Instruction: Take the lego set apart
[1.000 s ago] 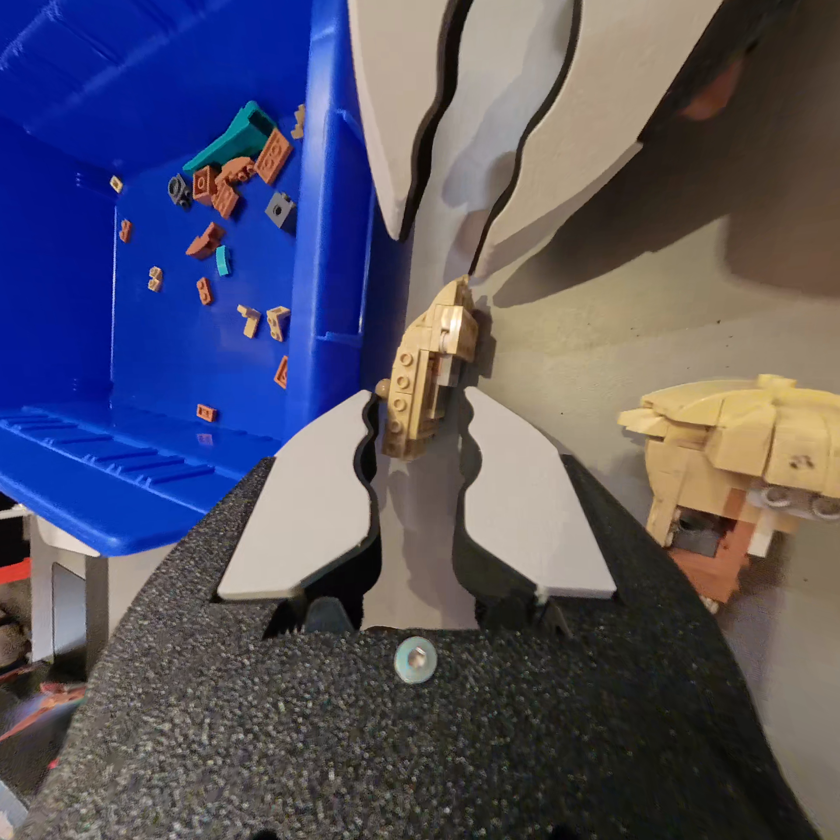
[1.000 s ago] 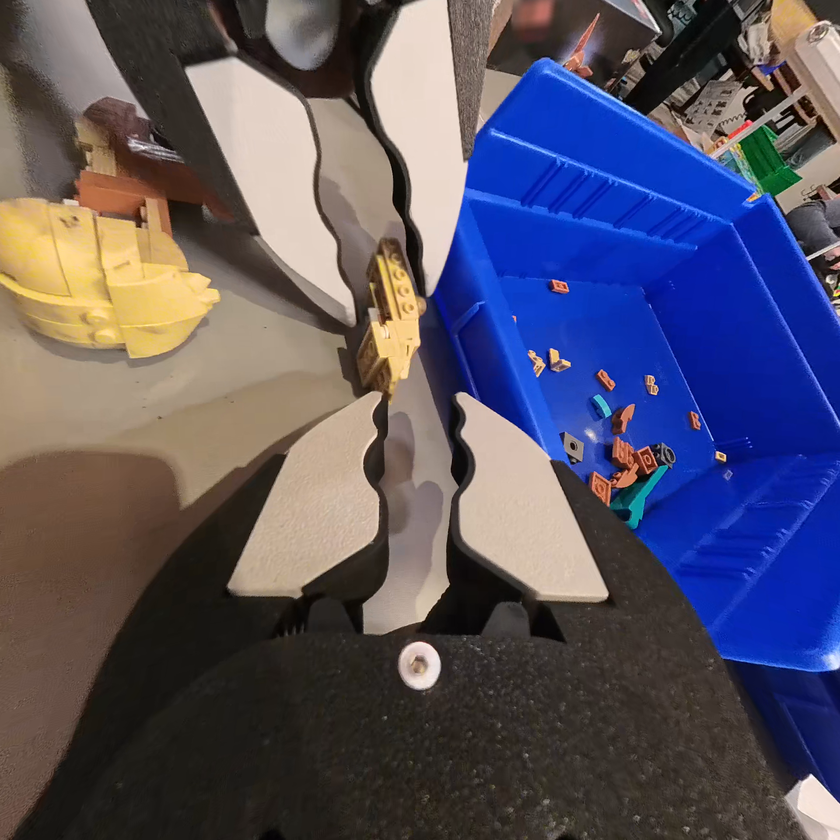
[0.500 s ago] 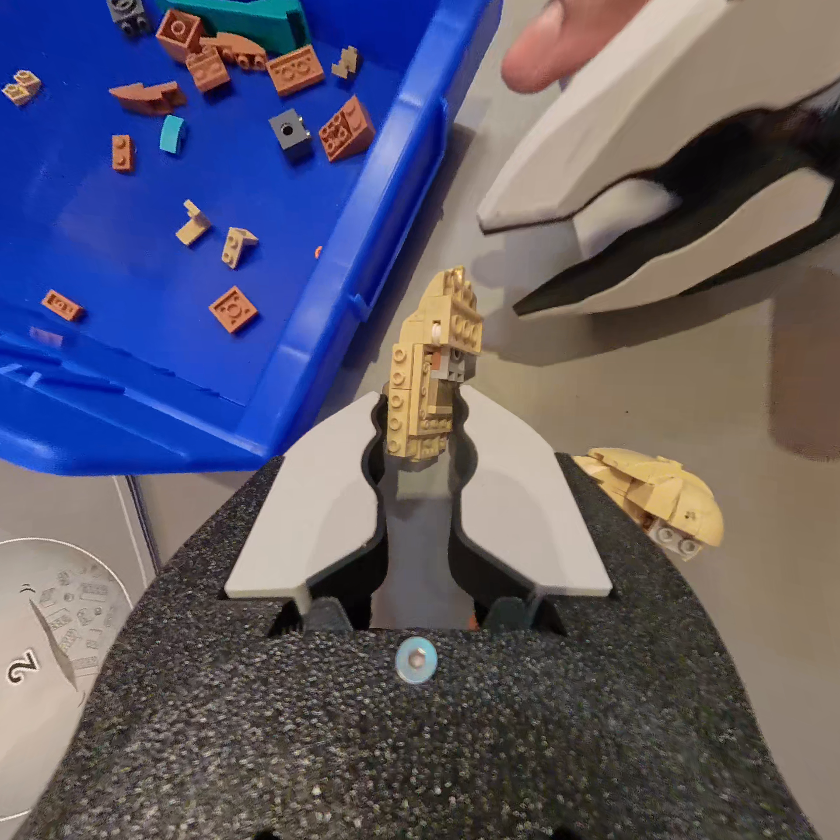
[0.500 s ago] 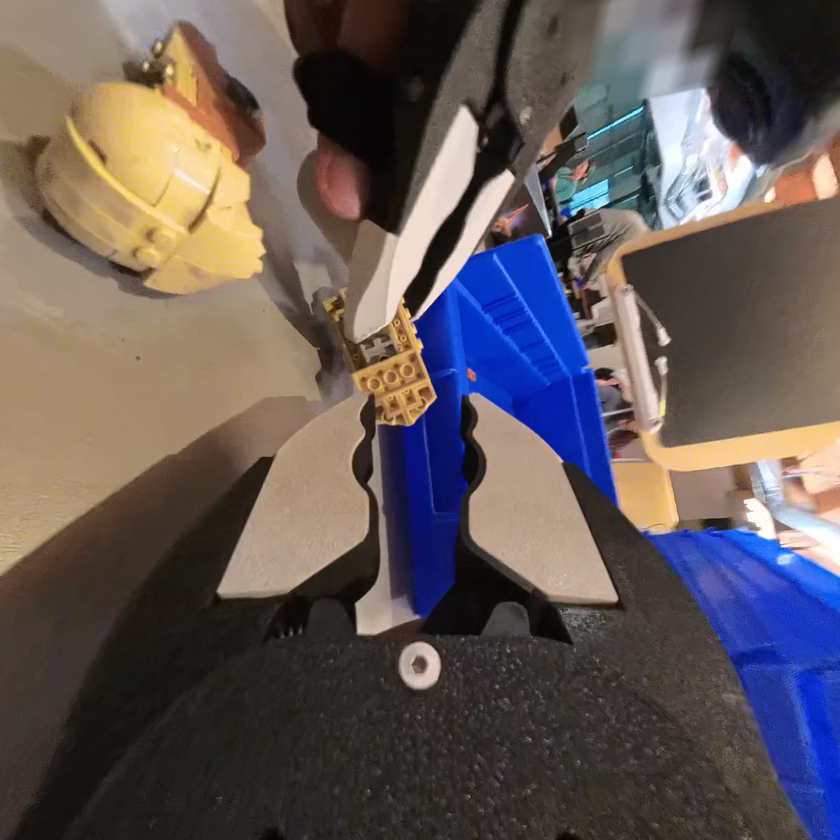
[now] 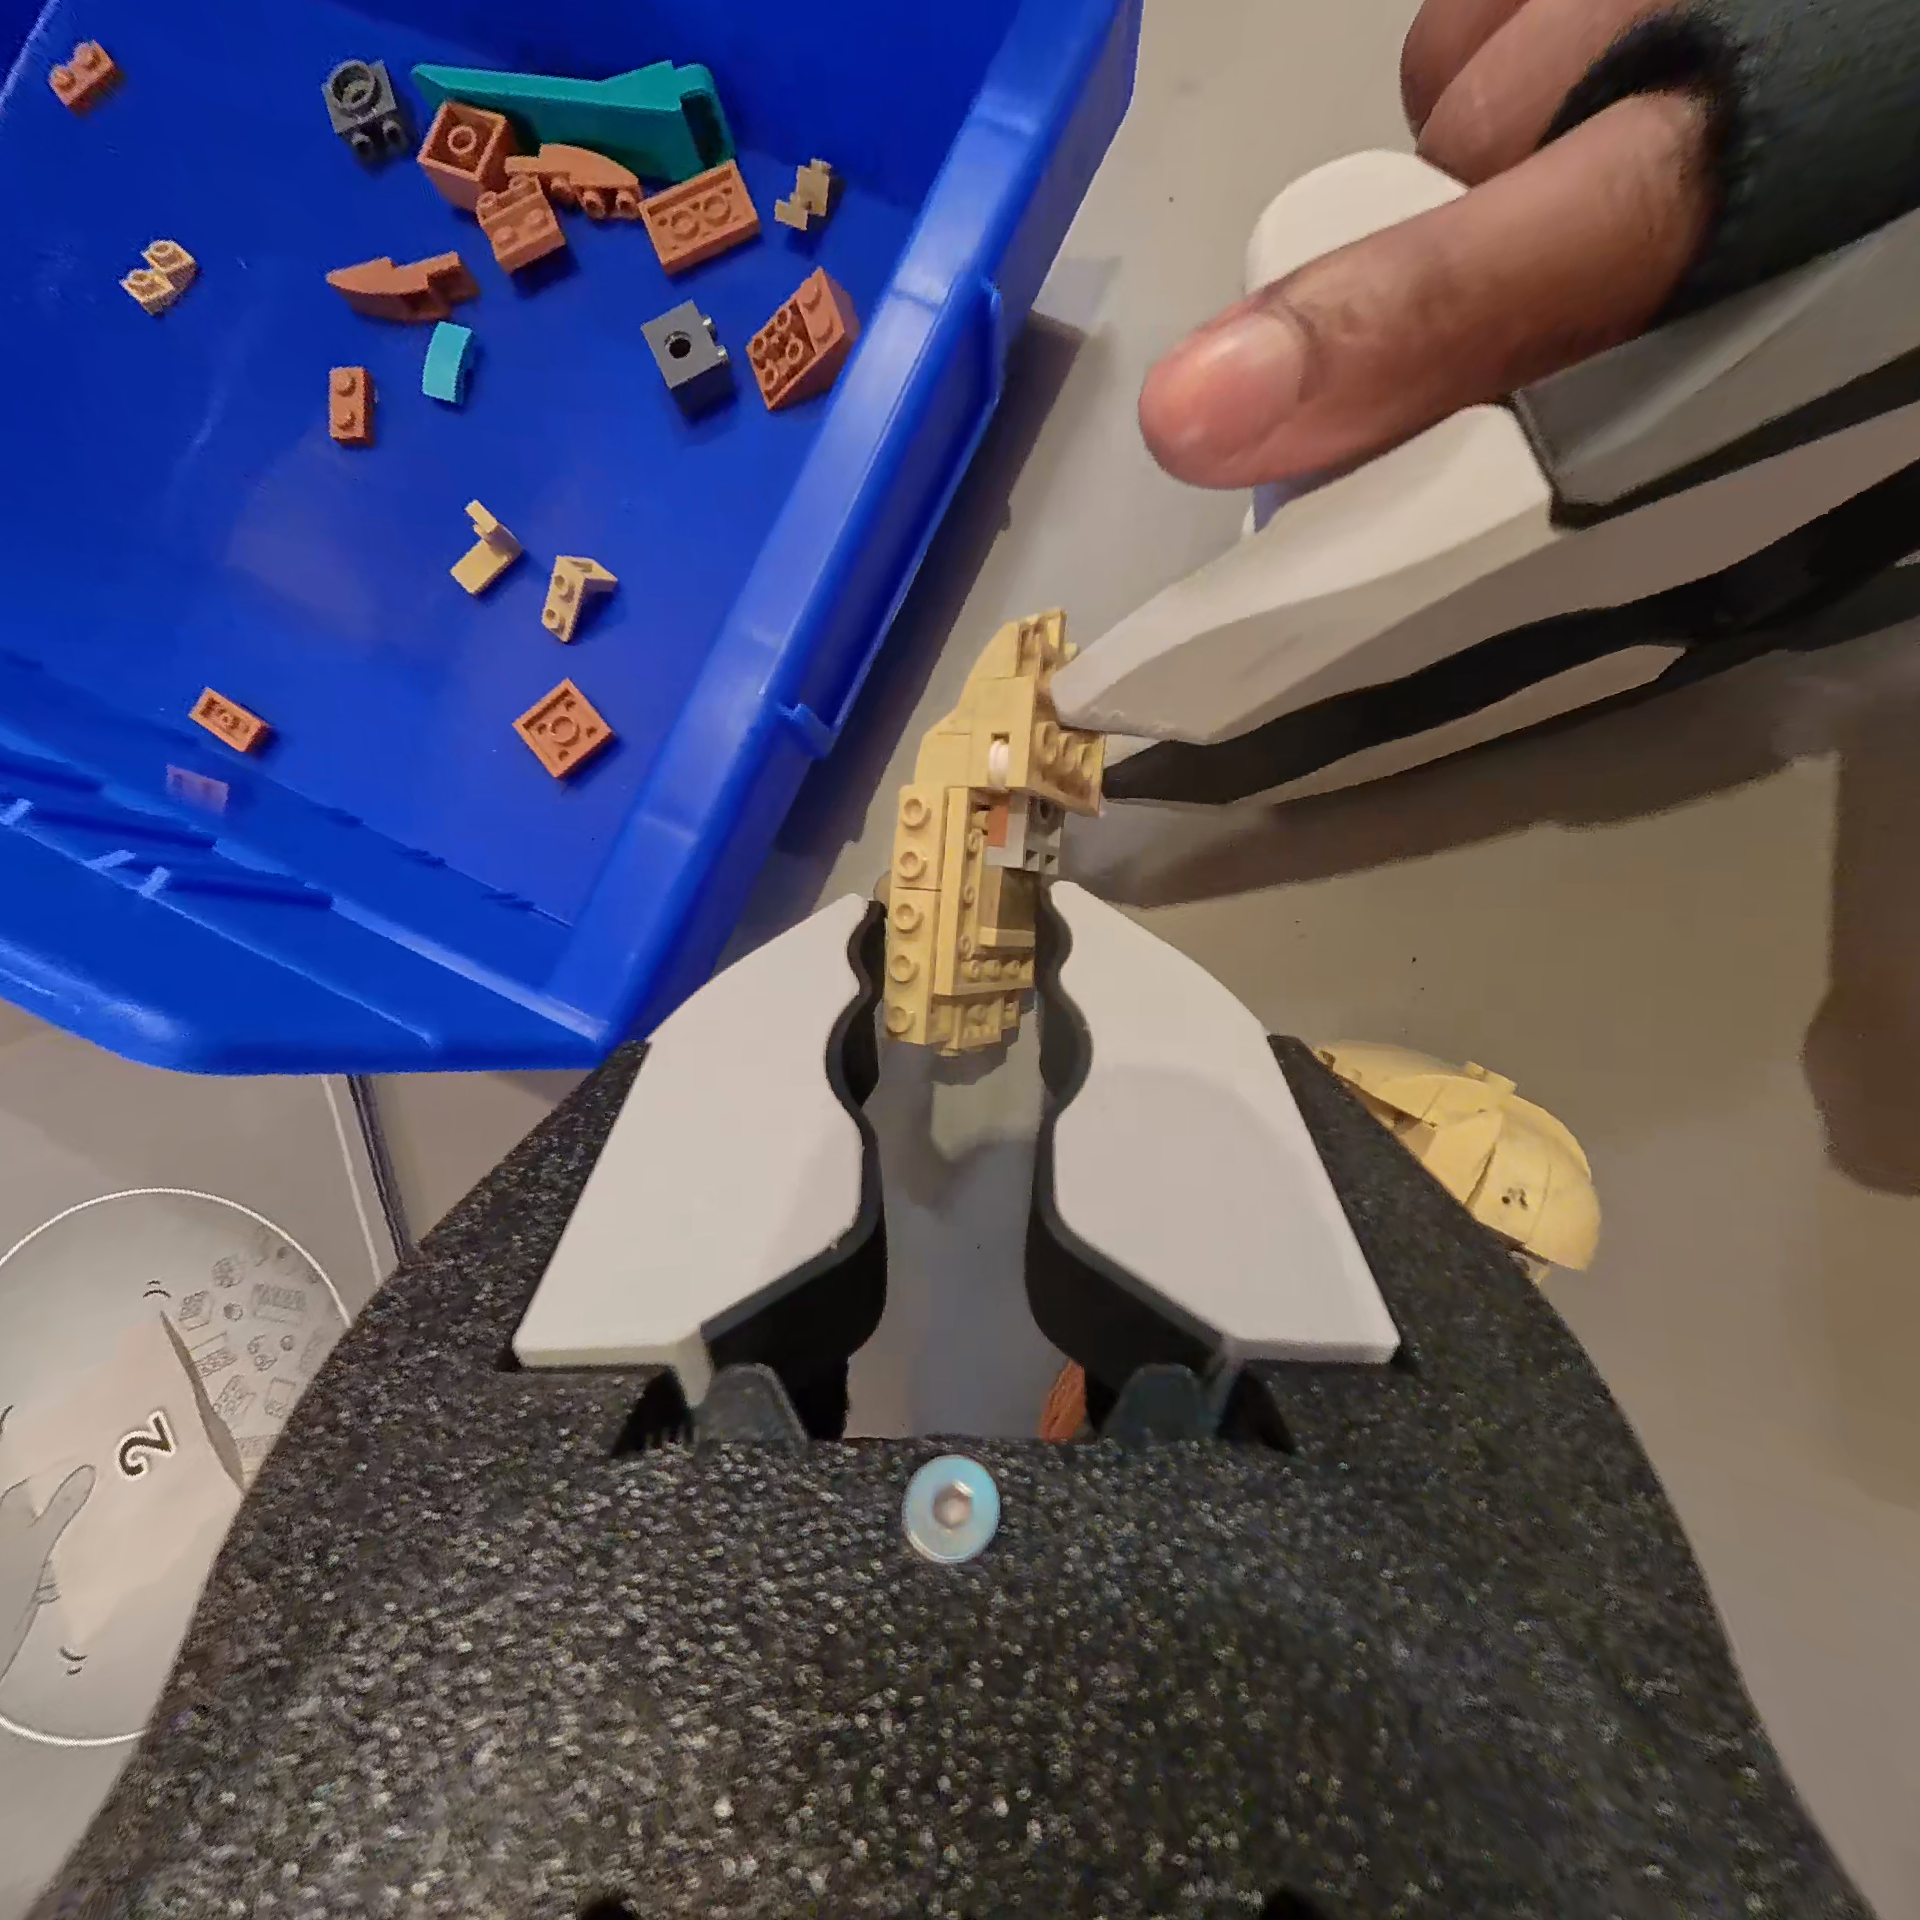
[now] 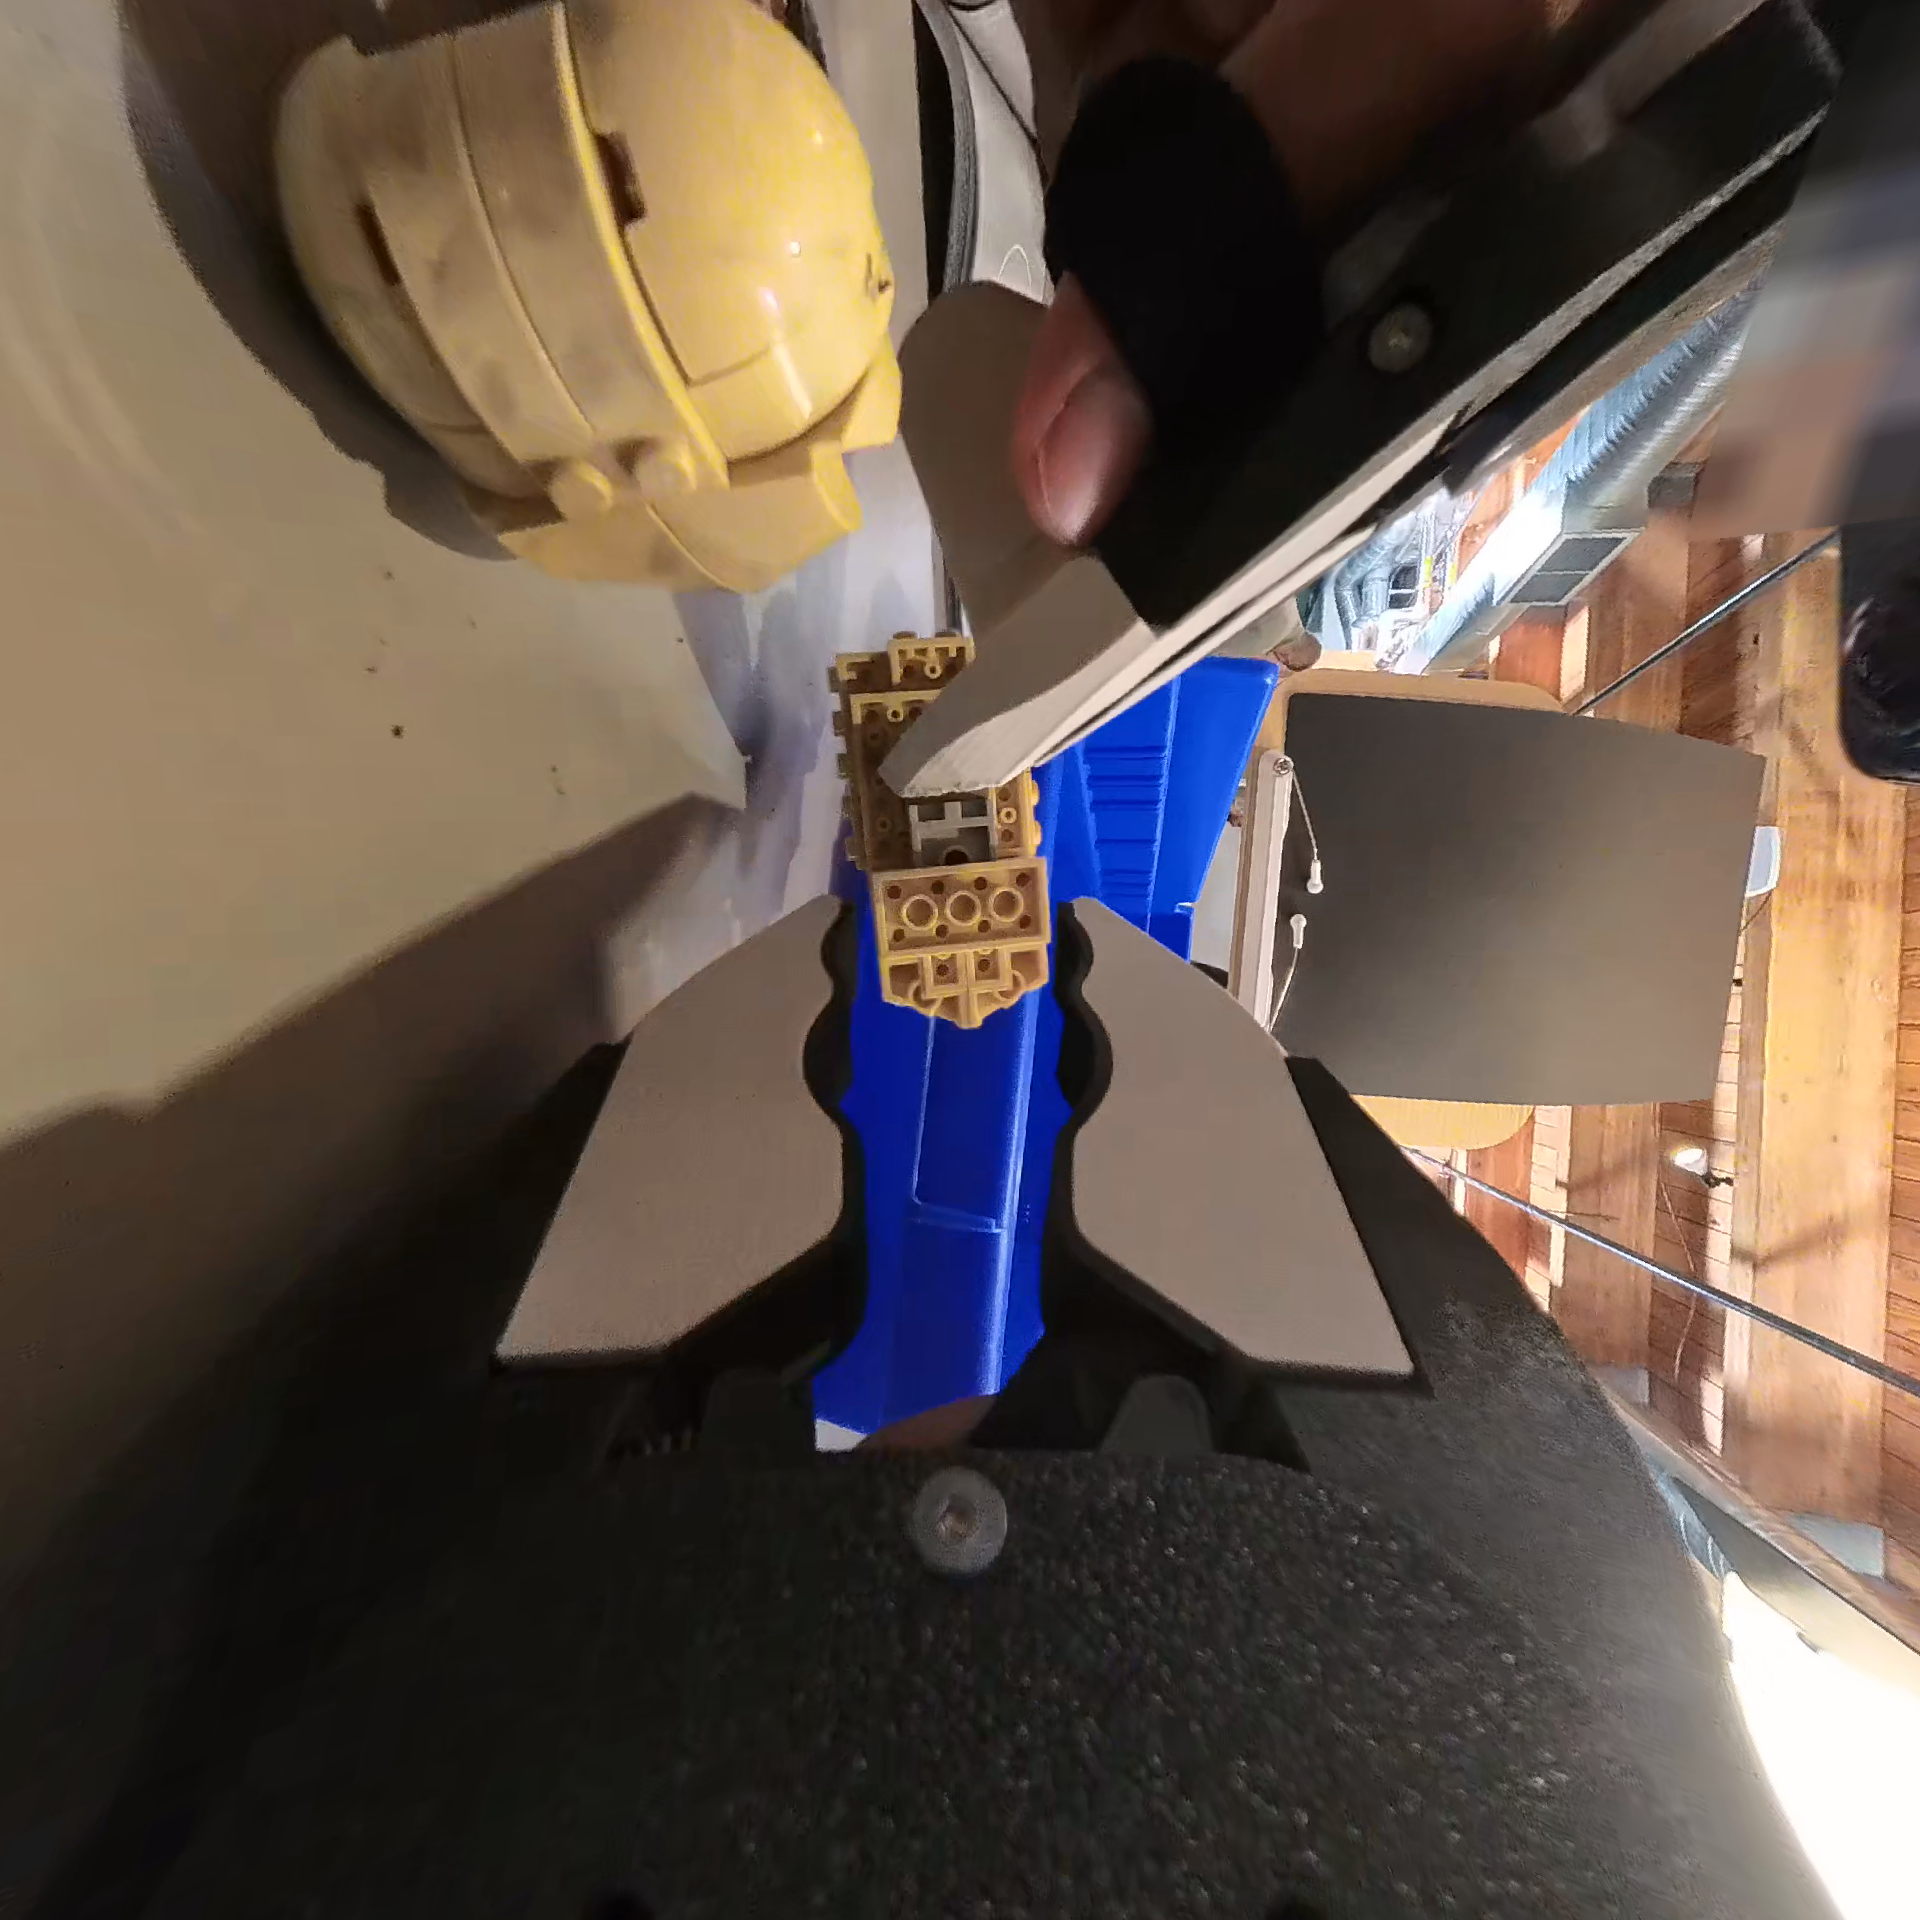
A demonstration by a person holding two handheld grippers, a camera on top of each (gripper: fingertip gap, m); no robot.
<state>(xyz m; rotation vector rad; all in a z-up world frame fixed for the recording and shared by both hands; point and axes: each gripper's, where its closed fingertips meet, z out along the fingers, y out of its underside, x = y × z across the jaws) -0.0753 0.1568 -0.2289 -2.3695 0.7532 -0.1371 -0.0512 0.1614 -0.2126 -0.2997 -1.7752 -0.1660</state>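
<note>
From the left wrist view, the left tongs [image 5: 961, 951] pinch the lower end of a tan brick model [image 5: 977, 831], a pad pressed to each side, and it sticks out past the fingertips above the grey desk [image 5: 1455, 935]. The right tongs [image 5: 1081, 743] come in from the right with a bare finger [image 5: 1351, 353] lying along them; their tips sit at the model's far end, one tip on its studded top and the other at its edge. A blue bin [image 5: 935, 416] stands to the left, holding loose brown, tan, grey and teal bricks [image 5: 582, 208]. A rounded tan brick model [image 5: 1475, 1153] lies on the desk to the right, and a round printed sheet [image 5: 125, 1455] at lower left.

From the right wrist view, the right tongs [image 6: 951, 935] are spread, and the near end of the tan brick model [image 6: 961, 935] stands between the fingertips with a gap on each side. The left tongs [image 6: 956, 769] hold its far part from above. A yellow rounded brick model [image 6: 592, 312] sits at upper left, and the blue bin [image 6: 1143, 810] stands behind.
</note>
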